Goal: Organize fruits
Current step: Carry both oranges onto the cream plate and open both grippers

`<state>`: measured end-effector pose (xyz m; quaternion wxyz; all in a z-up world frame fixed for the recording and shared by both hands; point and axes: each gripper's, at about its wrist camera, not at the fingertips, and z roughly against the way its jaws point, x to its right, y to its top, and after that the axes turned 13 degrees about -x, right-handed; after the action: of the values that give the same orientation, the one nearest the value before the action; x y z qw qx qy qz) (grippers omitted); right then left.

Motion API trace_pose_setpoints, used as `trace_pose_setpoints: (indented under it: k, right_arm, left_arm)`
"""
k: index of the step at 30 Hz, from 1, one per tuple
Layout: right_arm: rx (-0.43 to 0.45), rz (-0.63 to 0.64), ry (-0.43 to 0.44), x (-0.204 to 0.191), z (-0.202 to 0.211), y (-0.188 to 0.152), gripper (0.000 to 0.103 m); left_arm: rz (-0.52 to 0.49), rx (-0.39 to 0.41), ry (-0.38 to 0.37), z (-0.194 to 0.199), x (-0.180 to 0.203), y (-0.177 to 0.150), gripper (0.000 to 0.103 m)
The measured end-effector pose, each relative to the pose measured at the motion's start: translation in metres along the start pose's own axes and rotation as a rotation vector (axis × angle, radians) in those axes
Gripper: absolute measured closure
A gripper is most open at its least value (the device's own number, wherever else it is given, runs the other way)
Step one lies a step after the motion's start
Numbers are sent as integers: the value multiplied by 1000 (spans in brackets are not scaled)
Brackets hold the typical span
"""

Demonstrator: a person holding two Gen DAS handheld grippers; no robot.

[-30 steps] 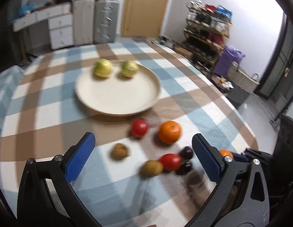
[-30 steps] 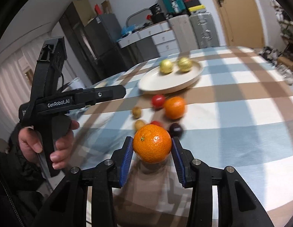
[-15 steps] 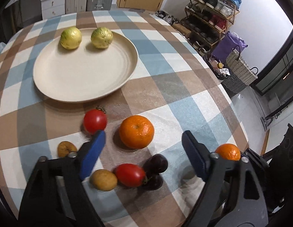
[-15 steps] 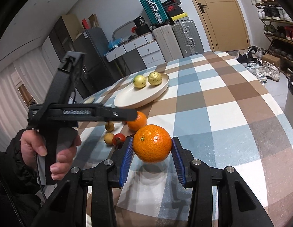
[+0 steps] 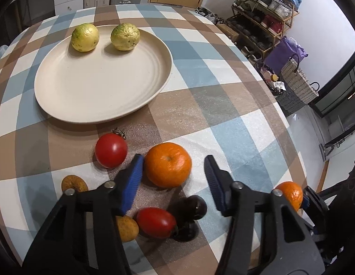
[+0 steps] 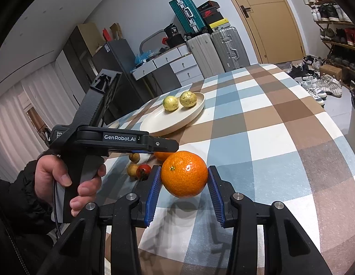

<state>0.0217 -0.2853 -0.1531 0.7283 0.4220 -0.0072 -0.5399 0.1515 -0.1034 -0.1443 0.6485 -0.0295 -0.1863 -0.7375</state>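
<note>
Left wrist view: we see the left tongs (image 5: 174,176) tipped steeply down over the checked table (image 5: 234,119), their jaws having just been closing around a loose orange (image 5: 167,164) that sits between the blue pads. The left pad (image 5: 132,181) is touching or all but touching the fruit's side, while the right pad (image 5: 213,181) stands clear of it, so the tongs are still apart and the orange lies off-centre, toward their left finger. A round fruit has no long axis to line up with; its stem dimple points upward, slightly toward the camera. Ahead of the tongs and to their left waits the cream plate (image 5: 154,91), with two yellow-green fruits (image 5: 85,37) at its far rim. Just left of the left finger sits a red tomato (image 5: 111,150); under and behind the fingers lie a second tomato (image 5: 156,222), two dark plums (image 5: 192,207) and two small brown fruits (image 5: 74,183). From the right wrist view, we see the right tongs (image 6: 183,183) clamped on a second orange (image 6: 184,173), lifted clear of the table and pointing toward the same plate, which lies ahead and to their left. A hand (image 6: 60,178) grips the handle of the left tongs just to the left. We judge the left tongs nearer the plate, and that the coming grasp turns on shifting slightly left, so both pads meet the orange squarely.
</note>
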Motion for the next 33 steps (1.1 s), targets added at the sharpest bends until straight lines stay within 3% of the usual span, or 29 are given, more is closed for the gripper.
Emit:
trace_pose_setpoints:
  k: [2, 10, 19, 33]
  right_arm:
    - [-1, -4, 3, 1, 0, 0, 62]
    - [-10, -7, 0, 2, -2, 0, 62]
    - [-40, -5, -12, -3, -11, 14, 62]
    - [-84, 62, 29, -29, -56, 99, 62]
  left_arm:
    - [-3, 0, -4, 0, -1, 0, 64]
    - [-30, 10, -44, 3, -1, -2, 65]
    - [-28, 81, -102, 34, -16, -4, 65]
    - [32, 189, -104, 83, -90, 18, 65]
